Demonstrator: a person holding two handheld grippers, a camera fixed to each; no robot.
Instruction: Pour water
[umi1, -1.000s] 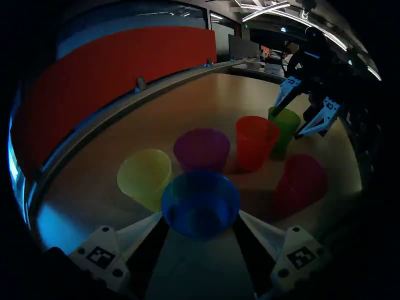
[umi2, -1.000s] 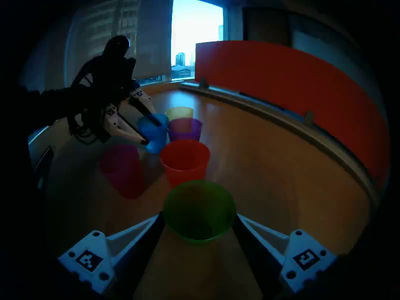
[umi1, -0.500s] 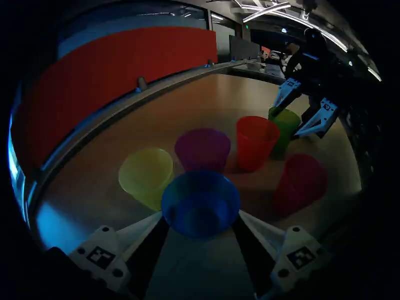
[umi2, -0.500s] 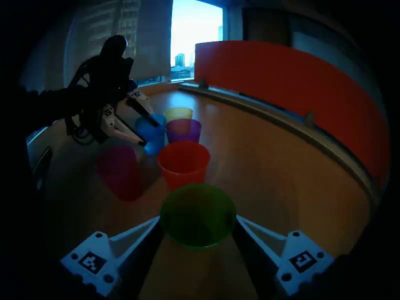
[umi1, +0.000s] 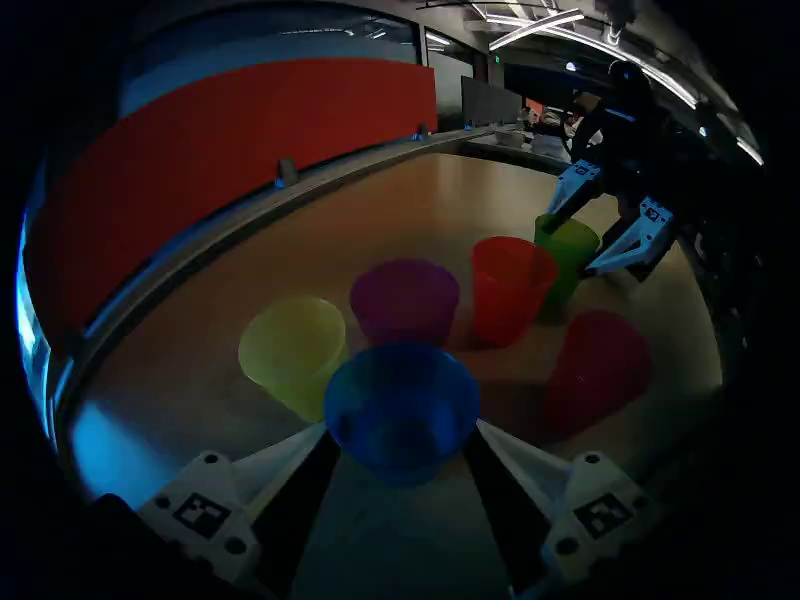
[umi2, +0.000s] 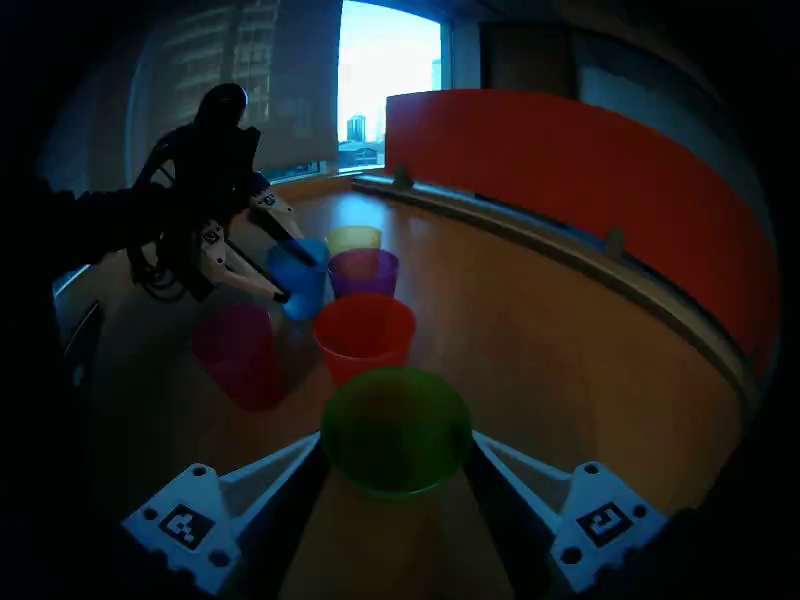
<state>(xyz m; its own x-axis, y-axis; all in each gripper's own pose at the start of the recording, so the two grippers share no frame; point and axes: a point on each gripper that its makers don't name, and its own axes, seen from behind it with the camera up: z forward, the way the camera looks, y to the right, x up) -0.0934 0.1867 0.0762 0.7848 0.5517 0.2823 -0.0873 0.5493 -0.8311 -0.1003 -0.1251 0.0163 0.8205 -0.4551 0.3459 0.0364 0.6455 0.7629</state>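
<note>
**A:** What are the left tongs (umi1: 400, 428) doing?

**B:** They are closed on the blue cup (umi1: 400, 405), one finger pressed to each side. The cup is upright, nearest the camera in the left gripper view.

**A:** And the right tongs (umi2: 397, 440)?

**B:** The same grip, on the green cup (umi2: 396, 425), which is also upright. The left gripper view shows them from across the table (umi1: 400, 205), a finger on either flank of the green cup.

**A:** Are the two cups lifted?

**B:** I cannot tell. The light is dim and both bases are hidden, so they may be resting on the table or just off it.

**A:** What stands between them?

**B:** There is a row on the table. A yellow cup (umi1: 292, 350) is just beside the blue one, then a purple cup (umi1: 405, 298). An orange-red cup (umi1: 510, 285) comes next, close against the green cup. A dark red cup (umi1: 600, 365) stands out of the row, on the side away from the red partition (umi1: 230, 130).

**A:** Any water?

**B:** It is too dark inside the cups to say.

**A:** Anything else?

**B:** In the right gripper view a dark sleeve (umi2: 110, 210) reaches to the left tongs, and a bright window (umi2: 385, 80) lies beyond the table.
</note>
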